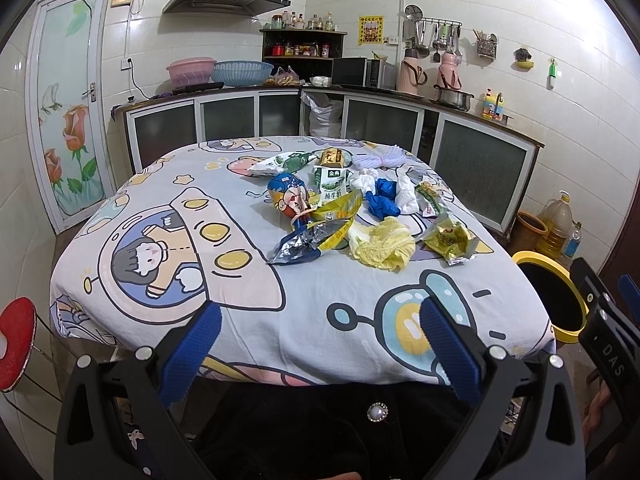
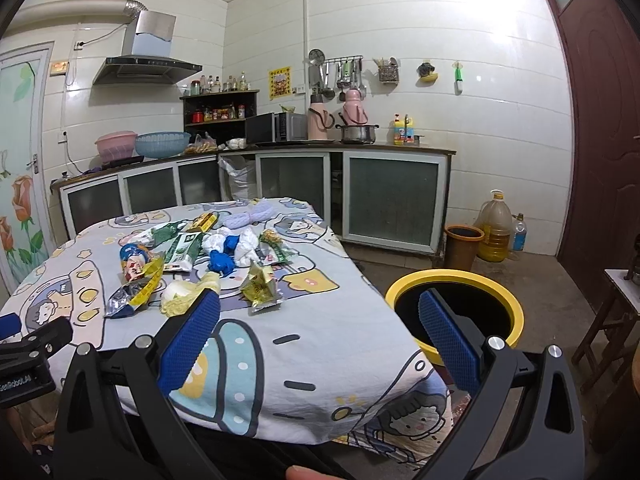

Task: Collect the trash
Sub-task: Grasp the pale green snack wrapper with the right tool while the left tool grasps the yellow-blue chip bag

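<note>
Trash lies in a heap on the table's cartoon cloth [image 1: 280, 312]: a yellow-silver foil wrapper [image 1: 316, 232], a pale cabbage leaf [image 1: 380, 244], a crumpled yellow packet [image 1: 450, 240], blue gloves [image 1: 382, 200], white tissue [image 1: 406, 192], a green milk carton [image 1: 330, 186]. The heap also shows in the right wrist view [image 2: 200, 264]. A yellow-rimmed black bin [image 2: 456, 312] stands on the floor right of the table [image 2: 280, 360]. My left gripper [image 1: 320, 320] is open and empty, near the table's front edge. My right gripper [image 2: 320, 316] is open and empty, between table and bin.
Kitchen counters and cabinets [image 1: 360, 120] run behind the table. A brown bucket [image 2: 464, 246] and oil jug [image 2: 495, 224] stand by the wall. A red stool [image 1: 16, 340] is at the left. A wooden stand [image 2: 616, 320] and door [image 2: 600, 120] are on the right.
</note>
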`<state>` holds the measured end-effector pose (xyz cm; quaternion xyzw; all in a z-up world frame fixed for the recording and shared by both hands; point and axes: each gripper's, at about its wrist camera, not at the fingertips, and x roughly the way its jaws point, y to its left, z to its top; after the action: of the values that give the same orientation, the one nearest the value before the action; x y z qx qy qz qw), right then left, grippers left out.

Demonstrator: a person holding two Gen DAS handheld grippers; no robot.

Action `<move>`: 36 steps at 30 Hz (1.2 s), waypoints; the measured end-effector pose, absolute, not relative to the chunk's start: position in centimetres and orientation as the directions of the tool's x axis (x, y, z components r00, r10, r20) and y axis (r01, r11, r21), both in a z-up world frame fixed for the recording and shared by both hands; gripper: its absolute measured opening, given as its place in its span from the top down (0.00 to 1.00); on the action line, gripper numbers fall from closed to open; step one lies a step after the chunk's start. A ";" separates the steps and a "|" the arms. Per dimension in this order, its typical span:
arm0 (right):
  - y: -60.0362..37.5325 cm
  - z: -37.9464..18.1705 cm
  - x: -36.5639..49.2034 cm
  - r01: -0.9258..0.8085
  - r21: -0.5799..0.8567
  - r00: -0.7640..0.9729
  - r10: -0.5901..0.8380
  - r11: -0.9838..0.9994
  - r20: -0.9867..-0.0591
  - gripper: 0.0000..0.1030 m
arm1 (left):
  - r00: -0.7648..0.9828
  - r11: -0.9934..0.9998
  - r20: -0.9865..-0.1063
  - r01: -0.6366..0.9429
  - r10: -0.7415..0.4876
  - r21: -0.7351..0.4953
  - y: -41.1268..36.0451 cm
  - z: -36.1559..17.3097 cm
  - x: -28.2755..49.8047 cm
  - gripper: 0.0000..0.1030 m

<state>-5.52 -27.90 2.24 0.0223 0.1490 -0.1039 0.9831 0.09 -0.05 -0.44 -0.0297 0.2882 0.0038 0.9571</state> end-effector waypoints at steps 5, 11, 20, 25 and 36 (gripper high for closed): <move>-29.2 2.3 -4.3 0.285 -0.029 0.922 -0.283 0.958 -0.264 0.07 | 0.822 0.997 -0.570 -0.048 0.004 -0.061 0.6 -0.9 0.4 0.07; -31.0 2.3 -2.0 0.280 -0.089 0.921 -0.294 0.956 -0.256 0.07 | 0.800 0.993 -0.600 -0.073 0.000 -0.096 1.7 -1.5 1.3 0.07; -33.4 -0.4 3.7 0.030 0.025 0.901 -0.016 0.999 -0.433 0.07 | 0.732 0.969 -0.647 0.080 -0.216 -0.233 1.4 -4.0 3.5 0.07; -32.3 -1.6 6.6 -0.043 -0.068 0.901 0.009 0.997 -0.435 0.07 | 0.684 0.970 -0.692 0.107 -0.230 -0.217 1.2 -5.1 5.9 0.07; -31.6 -2.1 13.6 -0.179 0.006 0.792 0.148 0.984 -0.593 0.07 | 0.709 0.981 -0.679 0.151 -0.191 -0.118 5.3 -3.3 13.2 0.07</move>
<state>13.60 -31.57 -2.13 -0.0250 0.3110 0.0863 0.9462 13.21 5.27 -3.34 -0.0268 0.3702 -0.0927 0.9239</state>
